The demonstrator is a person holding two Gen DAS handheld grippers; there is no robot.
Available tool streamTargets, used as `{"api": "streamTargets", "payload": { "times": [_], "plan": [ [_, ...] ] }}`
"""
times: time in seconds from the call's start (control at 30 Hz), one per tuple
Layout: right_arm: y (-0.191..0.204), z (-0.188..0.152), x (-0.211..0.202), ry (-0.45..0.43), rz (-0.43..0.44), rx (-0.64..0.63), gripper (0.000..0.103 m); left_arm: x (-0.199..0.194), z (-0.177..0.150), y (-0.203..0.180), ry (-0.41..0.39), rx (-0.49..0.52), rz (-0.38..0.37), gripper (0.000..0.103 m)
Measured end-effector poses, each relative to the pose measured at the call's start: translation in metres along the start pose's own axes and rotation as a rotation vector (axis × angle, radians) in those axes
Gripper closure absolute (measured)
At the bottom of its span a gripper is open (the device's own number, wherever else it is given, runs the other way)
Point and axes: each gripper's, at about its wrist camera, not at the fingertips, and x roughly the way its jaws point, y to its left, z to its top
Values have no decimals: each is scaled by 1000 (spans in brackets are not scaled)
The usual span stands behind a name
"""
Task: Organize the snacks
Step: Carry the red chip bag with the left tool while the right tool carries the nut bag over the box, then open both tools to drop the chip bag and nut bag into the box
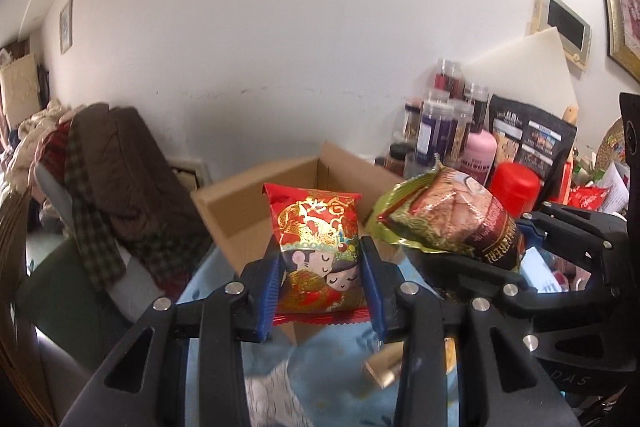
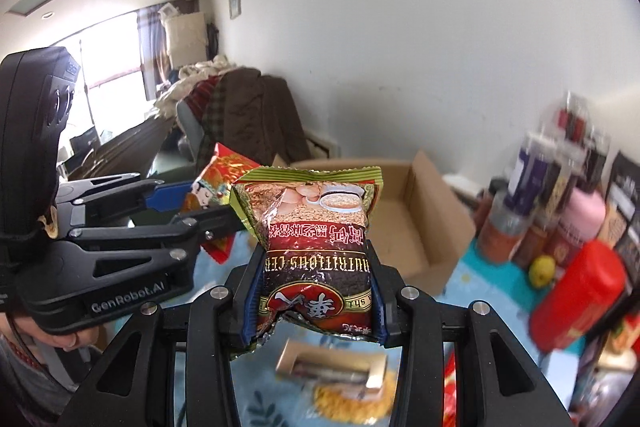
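My left gripper (image 1: 322, 281) is shut on a red and gold snack packet (image 1: 318, 247) with two cartoon faces, held upright above the table. My right gripper (image 2: 316, 293) is shut on a green and brown cereal packet (image 2: 314, 227), held upside down. In the left wrist view the cereal packet (image 1: 452, 217) and the right gripper (image 1: 516, 251) sit just to the right. In the right wrist view the red packet (image 2: 218, 185) and the left gripper (image 2: 180, 203) sit to the left. An open cardboard box (image 1: 256, 203) (image 2: 404, 215) lies behind both packets.
Jars, a pink bottle (image 2: 580, 223), a red canister (image 2: 576, 291) and a black pouch (image 1: 532, 139) crowd the right side by the wall. A small gold box (image 2: 332, 367) lies on the blue patterned tablecloth (image 2: 472, 291) below. A chair piled with clothes (image 1: 108, 179) stands left.
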Motion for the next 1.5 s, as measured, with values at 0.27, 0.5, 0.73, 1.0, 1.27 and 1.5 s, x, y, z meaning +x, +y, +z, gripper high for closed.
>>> {"api": "streamTargets", "payload": {
  "times": [0.27, 0.5, 0.73, 1.0, 1.27, 1.5],
  "plan": [
    [-22, 30, 24, -33, -8, 19, 61, 31, 38, 5, -49, 27, 6, 67],
    [-48, 53, 61, -37, -41, 49, 61, 78, 68, 19, -70, -3, 31, 67],
    [-67, 67, 105, -20, -48, 73, 61, 126, 84, 39, -45, -68, 109, 67],
    [-81, 46, 160, 108, -32, 148, 61, 170, 66, 47, 78, -48, 164, 66],
    [-88, 23, 202, 272, -44, 183, 61, 206, 36, 58, 213, -58, 176, 66],
    [-98, 12, 215, 357, -17, 244, 60, 217, 24, 61, 286, -68, 161, 66]
  ]
}}
